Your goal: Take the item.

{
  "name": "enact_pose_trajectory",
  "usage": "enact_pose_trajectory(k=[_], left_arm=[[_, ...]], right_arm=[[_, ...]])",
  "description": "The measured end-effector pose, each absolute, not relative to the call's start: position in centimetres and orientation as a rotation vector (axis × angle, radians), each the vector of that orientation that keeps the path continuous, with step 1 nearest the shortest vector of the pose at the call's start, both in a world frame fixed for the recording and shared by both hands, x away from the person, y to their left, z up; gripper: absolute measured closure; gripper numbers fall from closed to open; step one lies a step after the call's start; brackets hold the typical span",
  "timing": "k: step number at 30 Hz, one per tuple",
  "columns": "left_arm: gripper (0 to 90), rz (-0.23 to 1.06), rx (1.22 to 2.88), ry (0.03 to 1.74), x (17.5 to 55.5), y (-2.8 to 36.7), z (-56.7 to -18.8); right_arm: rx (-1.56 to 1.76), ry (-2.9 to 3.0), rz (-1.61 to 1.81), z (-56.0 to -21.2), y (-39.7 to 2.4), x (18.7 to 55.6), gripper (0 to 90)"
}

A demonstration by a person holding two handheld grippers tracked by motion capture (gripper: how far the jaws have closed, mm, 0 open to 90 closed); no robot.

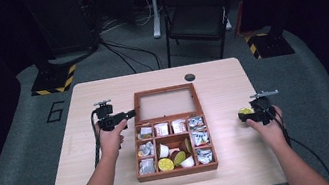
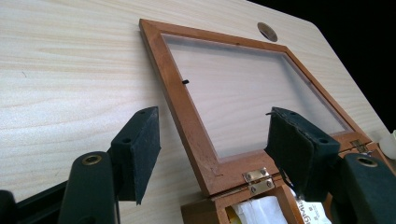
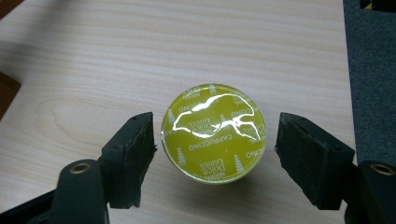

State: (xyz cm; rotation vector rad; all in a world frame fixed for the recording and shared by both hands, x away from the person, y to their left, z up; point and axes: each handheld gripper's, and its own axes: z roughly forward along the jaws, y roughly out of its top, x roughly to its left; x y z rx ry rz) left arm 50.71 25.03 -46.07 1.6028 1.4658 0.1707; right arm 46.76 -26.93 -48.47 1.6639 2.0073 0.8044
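While the right gripper gapes, the capsule stands free.

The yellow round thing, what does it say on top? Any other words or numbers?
"CAPPUCCINO" and "NESCAFE Dolce Gusto", repeated around the foil lid of the yellow capsule.
"6", painted on the grey floor left of the table.
Print on a white packet in the wooden box: too cut off to read.

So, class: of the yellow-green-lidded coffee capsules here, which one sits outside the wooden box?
The capsule standing on the bare table between the right gripper jaws, pads clear of it; the others lie inside the box.
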Motion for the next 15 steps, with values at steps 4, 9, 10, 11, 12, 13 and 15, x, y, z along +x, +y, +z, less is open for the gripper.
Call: enact_pose_trajectory(k=[4, 9, 10, 11, 12, 13, 15], left_arm=[[34.6, 0.170, 1.601, 1.470, 50.7, 25.0, -46.0], [34.6, 0.170, 1.606, 1.468, 50.6, 25.0, -46.0], [34.6, 0.167, 1.615, 1.466, 50.6, 25.0, -45.9], [34.6, 0.167, 1.615, 1.466, 50.6, 25.0, -45.9], [34.6, 0.171, 1.609, 1.467, 50.7, 25.0, -46.0], [34.6, 0.171, 1.609, 1.467, 50.7, 25.0, -46.0], [34.6, 0.173, 1.609, 1.466, 50.7, 24.9, -46.0]], right_arm=[[1.643, 2.011, 0.805, -47.8, -26.8, 46.8, 28.6], [1.622, 2.013, 0.811, -46.6, -26.2, 46.9, 29.5], [1.613, 2.021, 0.812, -46.2, -25.8, 47.0, 29.7], [1.613, 2.021, 0.812, -46.2, -25.8, 47.0, 29.7], [1.596, 2.027, 0.814, -45.8, -25.4, 47.0, 30.6], [1.596, 2.027, 0.814, -45.8, -25.4, 47.0, 30.6], [1.580, 2.035, 0.813, -45.5, -24.9, 47.1, 31.0]])
